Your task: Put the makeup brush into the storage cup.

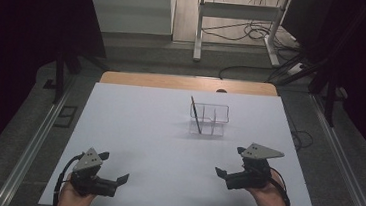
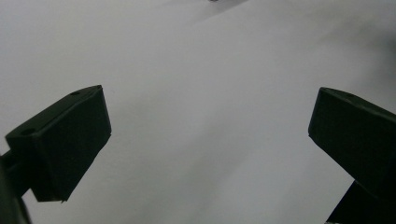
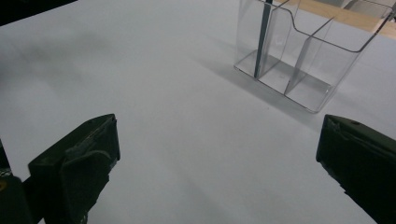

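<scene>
- High view: left claw (image 1: 115,170) sits in the lower left of the frame, low over the white table (image 1: 133,129), held by the person's left hand (image 1: 73,196) entering from the bottom edge.
- Left claw jaws stand spread, nothing between them; the left gripper view shows bare table surface in the gap between the two black jaws.
- High view: right claw (image 1: 230,162) is in the lower right of the frame, held by the right hand (image 1: 268,195); its grey three-cornered plate faces up.
- Right claw jaws also stand spread and hold nothing; the right gripper view shows the left claw's counterpart gap open over plain table.
- Clear plastic organizer (image 1: 209,119) stands upright on the table, right of centre in the high view, above the right claw in the frame and well apart from both claws.
- Right gripper view: the same organizer (image 3: 303,56) occupies the upper right of the frame; thin clear walls split it into several compartments.
- A dark pen (image 1: 196,115) stands tilted inside the organizer, at its left end in the high view, upper tip leaning toward the upper left.
- Right gripper view: the pen (image 3: 264,37) rests with its lower end on the floor of the leftmost compartment; top end is cut off by the frame edge.
- Bare wooden strip of the table's far edge (image 1: 188,83) shows beyond the white surface, top centre of the high view.
- Left claw is well apart from the organizer, across the lower half of the frame.
</scene>
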Available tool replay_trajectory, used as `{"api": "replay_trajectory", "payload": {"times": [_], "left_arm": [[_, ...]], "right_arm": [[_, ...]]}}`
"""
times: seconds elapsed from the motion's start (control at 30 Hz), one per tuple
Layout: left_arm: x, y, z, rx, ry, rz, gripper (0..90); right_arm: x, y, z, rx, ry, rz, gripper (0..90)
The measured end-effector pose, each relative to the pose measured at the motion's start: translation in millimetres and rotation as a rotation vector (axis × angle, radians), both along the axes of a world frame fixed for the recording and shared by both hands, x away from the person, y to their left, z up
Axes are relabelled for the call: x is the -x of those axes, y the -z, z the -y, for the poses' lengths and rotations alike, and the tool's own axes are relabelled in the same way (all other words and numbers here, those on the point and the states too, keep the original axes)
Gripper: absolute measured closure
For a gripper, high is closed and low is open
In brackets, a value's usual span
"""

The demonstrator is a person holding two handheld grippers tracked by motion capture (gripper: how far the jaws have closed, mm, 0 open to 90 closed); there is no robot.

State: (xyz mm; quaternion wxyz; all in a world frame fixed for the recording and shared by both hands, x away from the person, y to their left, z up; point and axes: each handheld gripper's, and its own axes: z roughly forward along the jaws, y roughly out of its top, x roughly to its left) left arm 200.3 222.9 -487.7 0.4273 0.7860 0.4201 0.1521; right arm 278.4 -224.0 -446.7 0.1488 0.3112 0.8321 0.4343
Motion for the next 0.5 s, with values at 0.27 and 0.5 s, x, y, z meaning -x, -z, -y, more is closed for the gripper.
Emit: {"api": "replay_trajectory", "payload": {"times": [0.27, 0.5], "left_arm": [[0.7, 0.1, -4.0, 0.000, -0.009, 0.001, 0.0], [1.5, 0.2, -7.4, 0.002, -0.016, 0.002, 0.0]], "right_arm": [[3.7, 0.0, 8.5, -0.002, 0.016, 0.003, 0.0], [6.0, 1.3, 14.2, 0.000, 0.029, 0.002, 0.0]]}}
